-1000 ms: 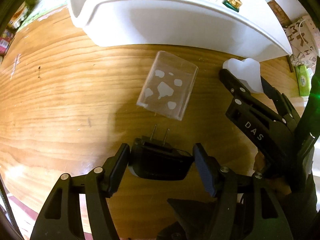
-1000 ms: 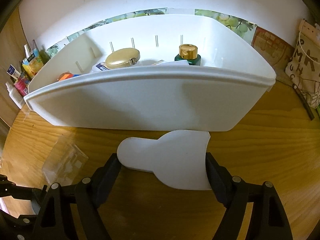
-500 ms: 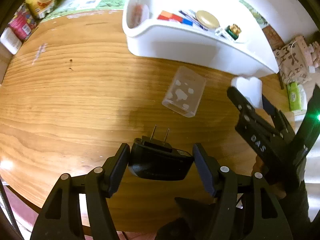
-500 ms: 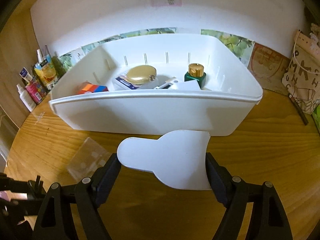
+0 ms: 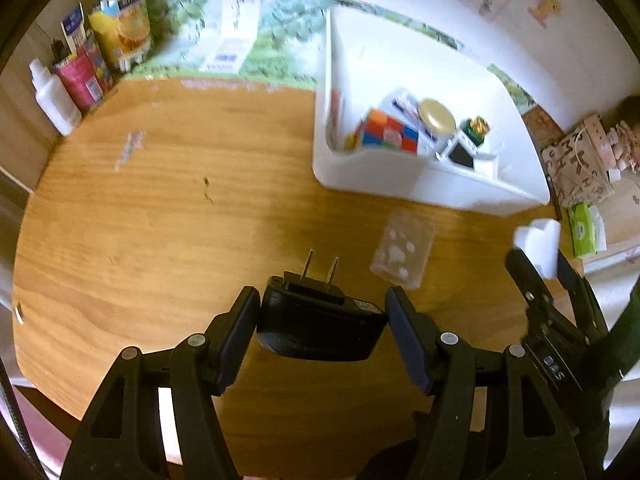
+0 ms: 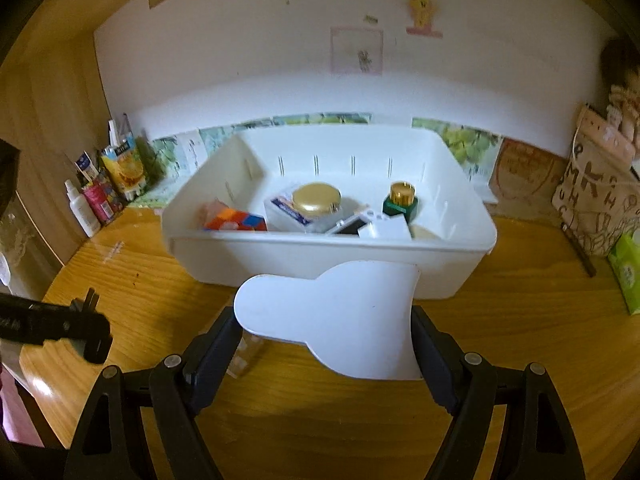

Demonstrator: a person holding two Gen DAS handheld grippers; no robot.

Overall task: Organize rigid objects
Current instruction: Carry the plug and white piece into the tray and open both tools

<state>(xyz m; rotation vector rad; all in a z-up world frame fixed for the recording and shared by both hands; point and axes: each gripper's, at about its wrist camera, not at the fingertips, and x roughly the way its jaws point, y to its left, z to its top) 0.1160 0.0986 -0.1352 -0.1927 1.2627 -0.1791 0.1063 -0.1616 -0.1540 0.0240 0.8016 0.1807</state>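
Observation:
My left gripper [image 5: 322,314] is shut on a black plug adapter [image 5: 316,320] with two prongs pointing forward, held above the wooden table. My right gripper [image 6: 328,332] is shut on a flat white plastic piece [image 6: 336,316], held in front of the white bin [image 6: 328,256]. The right gripper also shows at the right of the left wrist view [image 5: 538,264]. The bin [image 5: 420,184] holds a colourful cube [image 5: 386,134], a gold-lidded jar [image 6: 316,200], a green bottle with a gold cap [image 6: 400,200] and white items. A clear plastic box [image 5: 402,250] lies on the table near the bin.
Bottles and cartons [image 5: 92,64] stand at the table's back left against the wall. A patterned bag [image 6: 596,208] and a green tissue pack [image 6: 628,268] are at the right. The wooden table [image 5: 160,220] stretches left of the bin.
Both grippers have risen and drawn back from the table with their objects held. The bin and clear box look smaller and farther, and the bin's inside now shows.

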